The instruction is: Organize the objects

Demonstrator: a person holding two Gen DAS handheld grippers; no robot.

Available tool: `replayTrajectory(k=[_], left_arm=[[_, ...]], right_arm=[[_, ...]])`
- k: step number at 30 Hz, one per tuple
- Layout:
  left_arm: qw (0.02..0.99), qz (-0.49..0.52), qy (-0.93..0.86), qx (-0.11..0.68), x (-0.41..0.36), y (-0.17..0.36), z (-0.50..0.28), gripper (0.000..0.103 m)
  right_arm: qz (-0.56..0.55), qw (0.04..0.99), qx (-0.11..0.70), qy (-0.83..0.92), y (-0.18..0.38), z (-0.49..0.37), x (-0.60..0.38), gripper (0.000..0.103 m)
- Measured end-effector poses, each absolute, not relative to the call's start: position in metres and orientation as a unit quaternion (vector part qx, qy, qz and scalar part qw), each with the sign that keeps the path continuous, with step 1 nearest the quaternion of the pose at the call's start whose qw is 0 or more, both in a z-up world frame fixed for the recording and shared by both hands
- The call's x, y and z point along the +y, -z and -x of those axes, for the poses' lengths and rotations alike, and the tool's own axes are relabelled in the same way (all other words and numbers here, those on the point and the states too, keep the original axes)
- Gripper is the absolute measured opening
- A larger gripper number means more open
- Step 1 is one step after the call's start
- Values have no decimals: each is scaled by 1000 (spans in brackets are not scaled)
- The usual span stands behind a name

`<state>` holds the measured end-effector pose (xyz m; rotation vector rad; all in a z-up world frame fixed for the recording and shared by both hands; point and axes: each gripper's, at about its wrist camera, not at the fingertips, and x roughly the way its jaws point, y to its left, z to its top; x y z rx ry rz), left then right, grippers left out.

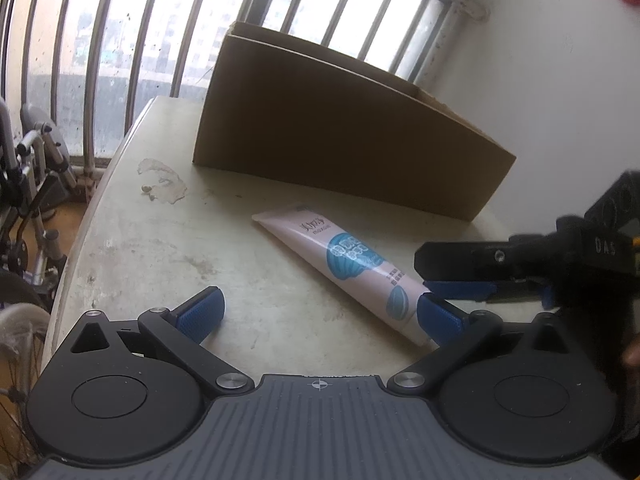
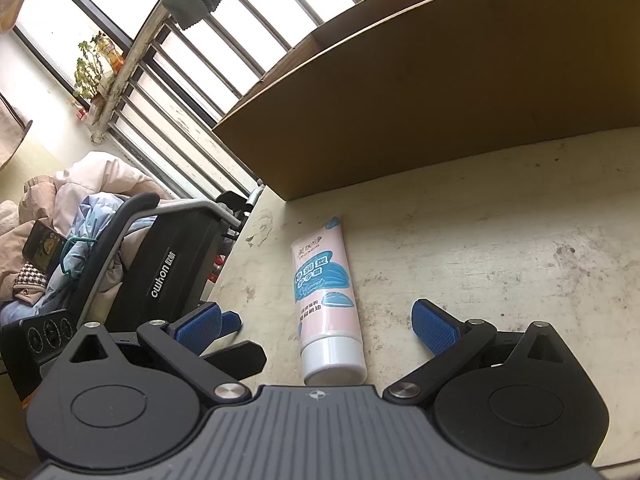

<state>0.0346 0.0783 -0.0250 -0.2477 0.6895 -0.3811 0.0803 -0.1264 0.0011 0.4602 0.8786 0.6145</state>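
Left gripper [image 1: 320, 314]: fingers spread wide, holding nothing; its right pad [image 1: 440, 322] sits just beside the cap end of the tube [image 1: 344, 264], contact not discernible. Right gripper [image 2: 316, 320]: fingers likewise spread wide and empty, with the tube [image 2: 326, 292] lying flat between them at frame centre, white cap nearest the camera, clear of both pads. In the left wrist view the right gripper [image 1: 456, 276] enters from the right edge, by the tube's cap end. The table [image 1: 168, 248] edge curves down the left of that frame; bare surface lies left of the tube. The cardboard box [image 1: 340, 140] stands beyond the tube, near its crimped end.
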Motion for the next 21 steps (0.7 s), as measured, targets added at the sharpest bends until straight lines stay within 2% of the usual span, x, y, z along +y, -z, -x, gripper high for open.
replayTrajectory(k=[21], left_arm=[[927,98,188,310,76,21,-26,103]], right_arm=[[-232,831,418,-286,0,-82,-129,103]])
